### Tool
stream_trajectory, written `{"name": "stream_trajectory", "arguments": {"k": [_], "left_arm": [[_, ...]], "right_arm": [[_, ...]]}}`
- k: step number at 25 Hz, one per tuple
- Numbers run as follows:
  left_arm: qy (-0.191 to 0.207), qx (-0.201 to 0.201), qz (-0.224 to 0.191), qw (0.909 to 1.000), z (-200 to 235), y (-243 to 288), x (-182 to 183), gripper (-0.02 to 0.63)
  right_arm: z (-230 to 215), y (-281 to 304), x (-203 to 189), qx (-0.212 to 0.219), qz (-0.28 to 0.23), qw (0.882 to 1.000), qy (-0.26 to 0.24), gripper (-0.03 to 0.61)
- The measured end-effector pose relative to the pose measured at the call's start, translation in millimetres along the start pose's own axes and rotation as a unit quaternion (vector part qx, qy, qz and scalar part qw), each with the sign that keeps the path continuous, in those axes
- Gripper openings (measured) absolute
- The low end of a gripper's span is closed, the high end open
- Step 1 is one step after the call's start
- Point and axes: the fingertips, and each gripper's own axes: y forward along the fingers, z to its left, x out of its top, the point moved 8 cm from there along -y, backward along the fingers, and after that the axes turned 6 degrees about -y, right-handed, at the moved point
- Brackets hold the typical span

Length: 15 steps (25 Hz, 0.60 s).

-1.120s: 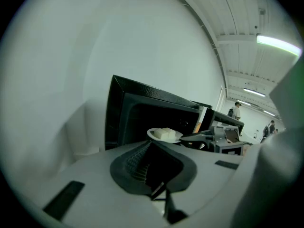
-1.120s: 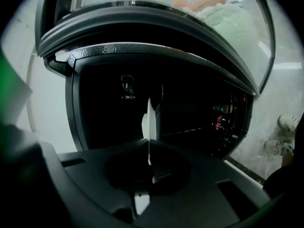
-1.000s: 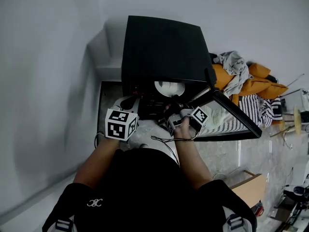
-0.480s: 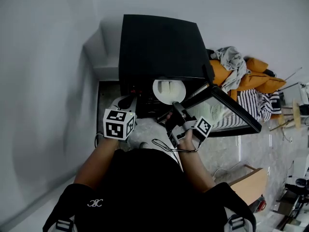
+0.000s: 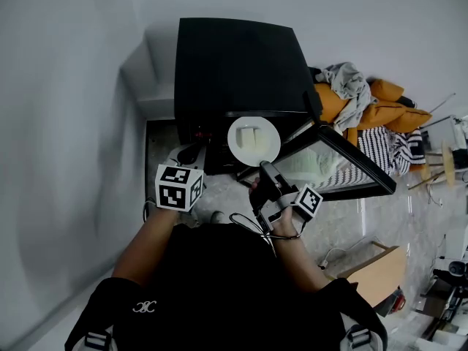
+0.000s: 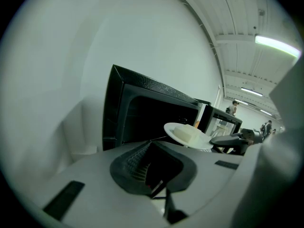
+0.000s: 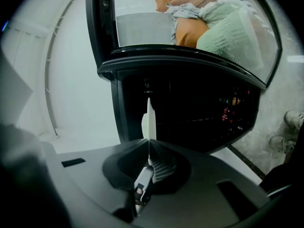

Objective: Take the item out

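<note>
The right tongs are seen clamped on the near rim of a white plate carrying a pale block, held just outside the open black microwave; the left tongs are shut and empty. The plate is best kept level and steered clear of the door

black microwave on pale stone surface, clothes heaped on floor

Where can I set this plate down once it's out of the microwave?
Bare: the microwave top, and the stone strip in front of it, between the left gripper and the open door. Crowded: the clothes pile beyond the door.
</note>
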Motion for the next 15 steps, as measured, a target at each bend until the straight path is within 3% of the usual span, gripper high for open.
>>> {"name": "stream_trajectory", "arguments": {"k": [15], "left_arm": [[0.008, 0.001, -0.004, 1.0000, 2.9, 5.2, 2.2, -0.002]], "right_arm": [[-3.2, -3.1, 3.0, 0.013, 0.003, 1.000, -0.003, 0.018]]}}
